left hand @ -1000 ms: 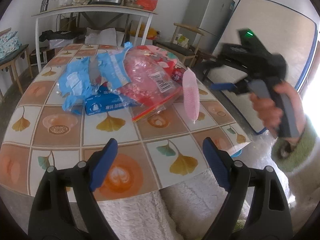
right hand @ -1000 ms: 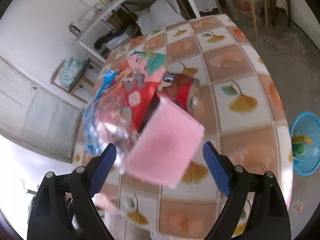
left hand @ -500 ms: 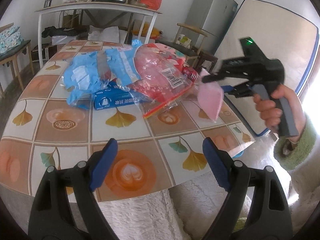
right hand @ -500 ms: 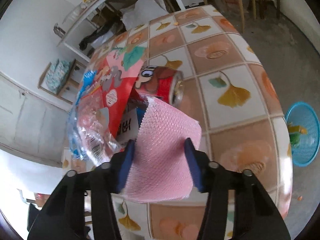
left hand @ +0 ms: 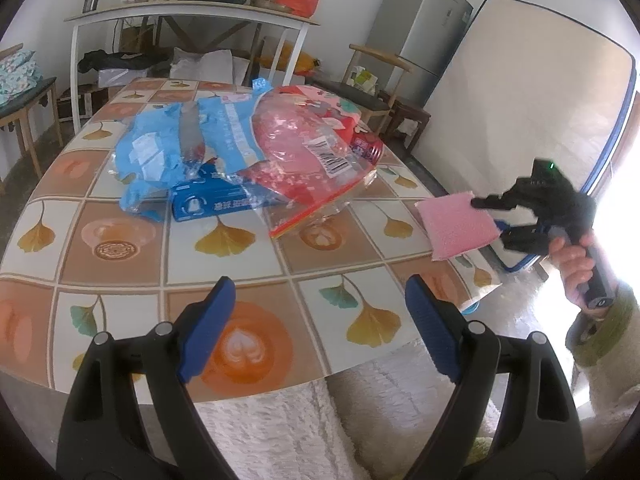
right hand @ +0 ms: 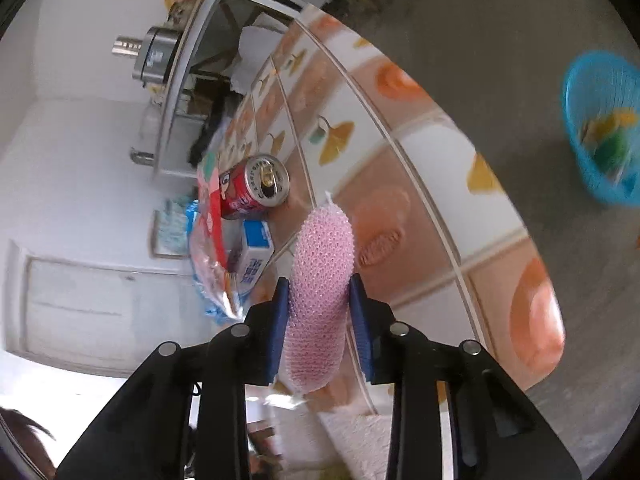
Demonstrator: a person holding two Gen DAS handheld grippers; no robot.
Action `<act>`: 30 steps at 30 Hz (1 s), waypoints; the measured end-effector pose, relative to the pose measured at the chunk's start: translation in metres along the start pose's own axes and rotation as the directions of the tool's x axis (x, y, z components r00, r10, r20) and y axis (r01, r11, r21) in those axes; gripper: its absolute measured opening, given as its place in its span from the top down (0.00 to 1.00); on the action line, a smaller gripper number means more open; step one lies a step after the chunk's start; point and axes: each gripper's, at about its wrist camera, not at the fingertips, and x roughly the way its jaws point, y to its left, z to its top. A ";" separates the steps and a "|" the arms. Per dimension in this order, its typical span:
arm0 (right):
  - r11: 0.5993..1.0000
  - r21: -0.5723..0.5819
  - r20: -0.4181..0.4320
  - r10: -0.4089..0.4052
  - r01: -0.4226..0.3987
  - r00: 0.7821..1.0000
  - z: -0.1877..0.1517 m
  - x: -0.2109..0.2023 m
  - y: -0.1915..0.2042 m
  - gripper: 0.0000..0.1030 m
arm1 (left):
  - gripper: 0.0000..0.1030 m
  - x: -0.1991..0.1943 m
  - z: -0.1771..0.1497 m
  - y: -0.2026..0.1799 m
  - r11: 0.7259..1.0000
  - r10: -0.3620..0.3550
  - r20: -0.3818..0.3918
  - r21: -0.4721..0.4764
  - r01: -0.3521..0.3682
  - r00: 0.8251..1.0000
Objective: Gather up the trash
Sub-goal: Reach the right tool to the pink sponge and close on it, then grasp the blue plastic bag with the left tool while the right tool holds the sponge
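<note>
My right gripper (right hand: 318, 320) holds a pink mesh sponge (right hand: 322, 280) edge-on between its blue pads, the jaws still closing on it. In the left wrist view that sponge (left hand: 456, 224) hangs off the table's right edge, clamped by the right gripper (left hand: 490, 214). On the tiled table (left hand: 120, 276) lie a blue plastic bag (left hand: 168, 148), a blue box (left hand: 216, 202), a red-and-clear bag (left hand: 304, 152) and a red can (right hand: 256, 188). My left gripper (left hand: 316, 324) stands open over the near table edge, holding nothing.
A blue mesh basket (right hand: 604, 124) with some litter stands on the floor right of the table. A mattress (left hand: 520, 112) leans on the wall, with a fridge (left hand: 416, 36) and wooden chairs (left hand: 376, 92) behind. A white fluffy cloth (left hand: 288, 432) lies below the near edge.
The right gripper closed on the pink sponge, lifted it off the table, rolled and carried it out past the table's right edge. The left gripper stayed put.
</note>
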 end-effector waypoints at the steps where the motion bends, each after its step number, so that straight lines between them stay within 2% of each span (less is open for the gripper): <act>1: 1.000 0.009 -0.026 0.030 -0.030 0.999 0.000 0.005 -0.003 0.71 | 0.20 0.001 0.001 -0.002 1.000 -0.001 -0.004 0.002 0.001 1.000; 3: 0.998 0.011 -0.073 0.065 -0.064 0.995 -0.002 0.015 -0.006 0.71 | 0.20 0.003 0.001 -0.004 1.000 -0.001 -0.011 0.007 0.001 1.000; 5: 0.998 -0.047 -0.116 0.042 -0.048 0.992 -0.003 0.025 0.000 0.71 | 0.20 0.004 0.002 -0.007 1.000 0.002 -0.017 0.012 -0.001 1.000; 6: 0.997 -0.074 -0.123 0.010 -0.020 0.992 -0.003 0.028 0.003 0.69 | 0.20 0.005 0.002 -0.008 1.000 0.003 -0.020 0.014 -0.003 1.000; 7: 0.991 -0.122 -0.109 -0.070 0.056 0.992 -0.002 0.029 0.009 0.67 | 0.20 0.006 0.002 -0.010 1.000 0.003 -0.024 0.016 -0.003 1.000; 8: 0.975 -0.172 -0.077 -0.158 0.143 0.984 -0.001 0.027 0.015 0.56 | 0.20 0.007 0.002 -0.011 1.000 0.004 -0.026 0.018 -0.004 1.000; 9: 0.960 -0.199 -0.047 -0.212 0.199 0.976 0.000 0.026 0.020 0.42 | 0.20 0.007 0.003 -0.012 1.000 0.005 -0.028 0.019 -0.005 1.000; 10: 0.949 -0.220 -0.013 -0.235 0.226 0.972 0.001 0.021 0.025 0.37 | 0.20 0.008 0.003 -0.013 1.000 0.006 -0.030 0.021 -0.006 1.000; 11: 0.944 -0.228 0.004 -0.245 0.239 0.970 0.000 0.019 0.029 0.27 | 0.20 0.009 0.003 -0.013 1.000 0.006 -0.032 0.022 -0.005 0.999; 12: 0.935 -0.240 0.019 -0.263 0.259 0.965 -0.002 0.018 0.034 0.24 | 0.20 0.010 0.003 -0.014 1.000 0.006 -0.033 0.023 -0.006 0.999; 14: 0.916 -0.271 0.024 -0.299 0.294 0.954 -0.007 0.022 0.041 0.20 | 0.20 0.012 0.003 -0.015 1.000 0.009 -0.038 0.026 -0.008 0.999; 17: 0.872 -0.333 0.006 -0.379 0.359 0.925 -0.023 0.043 0.054 0.17 | 0.20 0.015 0.003 -0.015 1.000 0.012 -0.044 0.023 -0.011 0.999; 21: 0.783 -0.410 0.076 -0.481 0.467 0.873 -0.034 0.072 0.072 0.14 | 0.20 0.016 0.003 -0.012 1.000 0.017 -0.049 0.017 -0.016 0.999; 23: 0.768 -0.418 0.086 -0.498 0.485 0.863 -0.035 0.082 0.077 0.14 | 0.20 0.015 0.002 -0.010 1.000 0.021 -0.050 0.014 -0.021 0.999; 26: 0.724 -0.434 0.123 -0.541 0.535 0.832 -0.034 0.098 0.086 0.13 | 0.20 0.013 0.001 -0.005 1.000 0.029 -0.048 0.004 -0.029 0.998; 29: 0.671 -0.463 0.159 -0.580 0.579 0.799 -0.034 0.110 0.091 0.11 | 0.20 0.012 0.000 0.001 0.999 0.035 -0.045 -0.011 -0.036 0.998; 30: 0.641 -0.479 0.178 -0.598 0.600 0.781 -0.036 0.115 0.093 0.11 | 0.20 0.011 -0.001 0.003 0.999 0.036 -0.045 -0.015 -0.037 0.998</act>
